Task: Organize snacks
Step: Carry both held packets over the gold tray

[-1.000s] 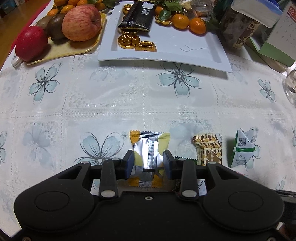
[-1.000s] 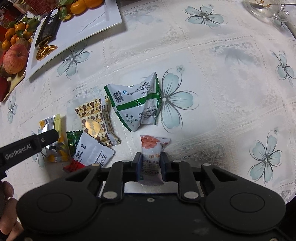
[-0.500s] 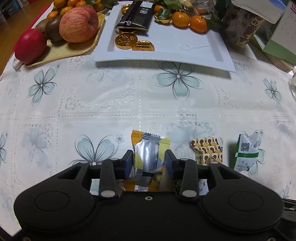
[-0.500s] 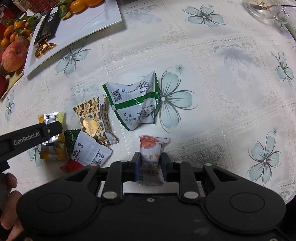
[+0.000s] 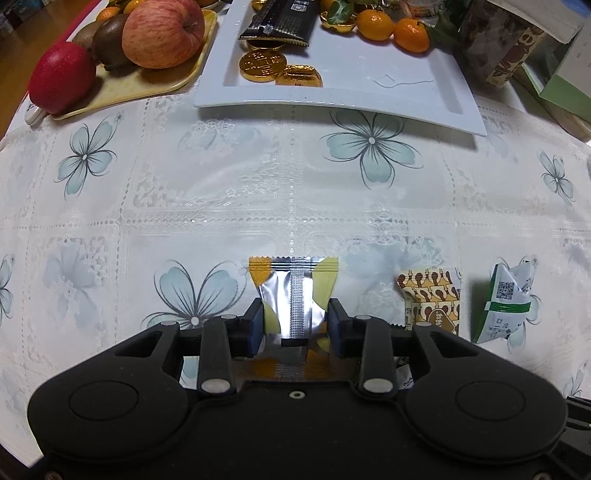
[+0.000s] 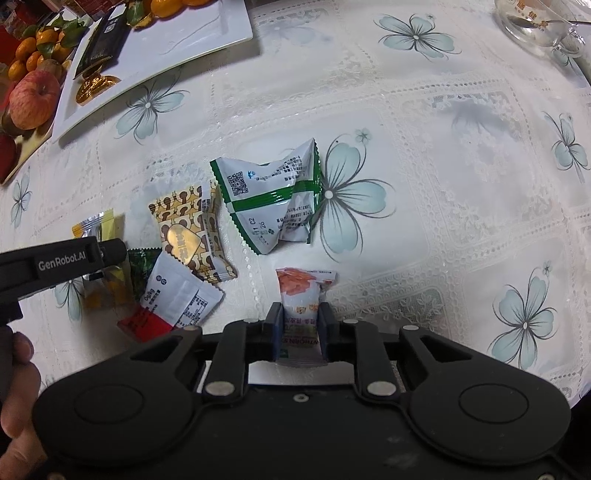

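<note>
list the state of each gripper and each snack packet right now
left gripper: jaws just closing around the yellow and silver packet, pads at its sides
right gripper: shut on the orange and white packet
green and white packet: lying loose, crumpled
brown patterned packet: lying loose on the tablecloth

Well ahead of the fingers, a yellow tray [image 5: 122,94] carries a large apple [image 5: 162,33], a red fruit [image 5: 61,79] and a brown kiwi [image 5: 110,38]. The table [image 5: 221,184] wears a white lace cloth printed with pale blue flowers. A glass dish [image 6: 535,26] sits far ahead to the right.
</note>
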Motion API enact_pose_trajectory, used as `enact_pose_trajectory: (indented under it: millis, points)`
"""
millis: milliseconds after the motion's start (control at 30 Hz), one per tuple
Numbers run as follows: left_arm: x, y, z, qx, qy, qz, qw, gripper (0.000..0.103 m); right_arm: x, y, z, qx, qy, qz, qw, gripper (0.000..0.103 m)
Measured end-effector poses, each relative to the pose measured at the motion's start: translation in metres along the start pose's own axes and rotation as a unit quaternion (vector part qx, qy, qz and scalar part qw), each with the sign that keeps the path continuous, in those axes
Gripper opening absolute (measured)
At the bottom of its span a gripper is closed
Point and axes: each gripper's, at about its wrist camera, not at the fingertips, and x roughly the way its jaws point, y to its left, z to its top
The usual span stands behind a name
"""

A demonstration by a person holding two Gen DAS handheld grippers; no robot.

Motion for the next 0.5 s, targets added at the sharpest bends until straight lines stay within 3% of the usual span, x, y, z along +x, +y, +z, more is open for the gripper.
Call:
enact_pose_trajectory:
  millis: [267, 500]
  points:
    - [-0.051, 0.014, -0.019, -0.013, -0.041, 0.001, 0.9991, 0.043, -0.039, -0.018, -0.006, -0.006, -0.056, 0.02, 0.998, 0.02]
    - [-0.121, 0.022, -0.085, -0.03, -0.093, -0.029, 0.9948, 0.043, -0.095, -0.042, -0.053, -0.011, -0.121, 0.055, 0.991, 0.02]
